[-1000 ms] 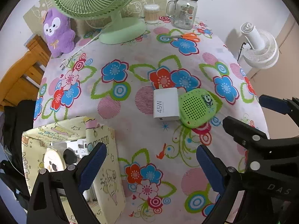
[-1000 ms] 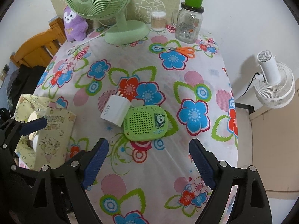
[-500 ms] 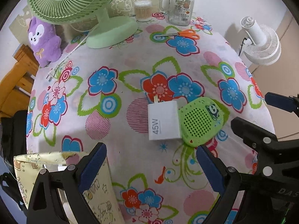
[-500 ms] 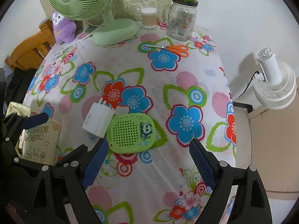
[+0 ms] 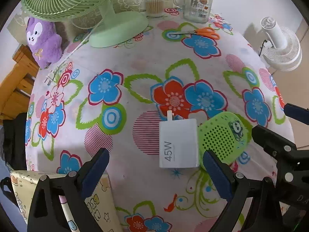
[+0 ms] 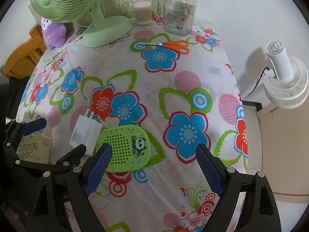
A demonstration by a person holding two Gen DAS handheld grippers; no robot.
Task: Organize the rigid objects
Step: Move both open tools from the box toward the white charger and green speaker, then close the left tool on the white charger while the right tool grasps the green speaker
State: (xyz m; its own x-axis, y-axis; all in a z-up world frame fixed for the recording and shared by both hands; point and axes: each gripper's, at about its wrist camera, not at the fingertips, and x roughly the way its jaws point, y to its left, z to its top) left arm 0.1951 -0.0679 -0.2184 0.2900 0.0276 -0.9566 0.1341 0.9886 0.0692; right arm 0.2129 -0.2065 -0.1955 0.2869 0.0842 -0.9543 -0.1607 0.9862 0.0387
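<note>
White charger (image 5: 178, 143) lies between left gripper (image 5: 154, 171) fingers — untouched.

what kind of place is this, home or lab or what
Most likely a lived-in home room: a table under a floral tablecloth, a purple plush toy beside a green desk fan, and a wooden chair at the table's edge.

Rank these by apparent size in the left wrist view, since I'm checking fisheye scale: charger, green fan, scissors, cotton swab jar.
1. green fan
2. charger, though it's nearest the camera
3. scissors and cotton swab jar: too alike to rank
</note>
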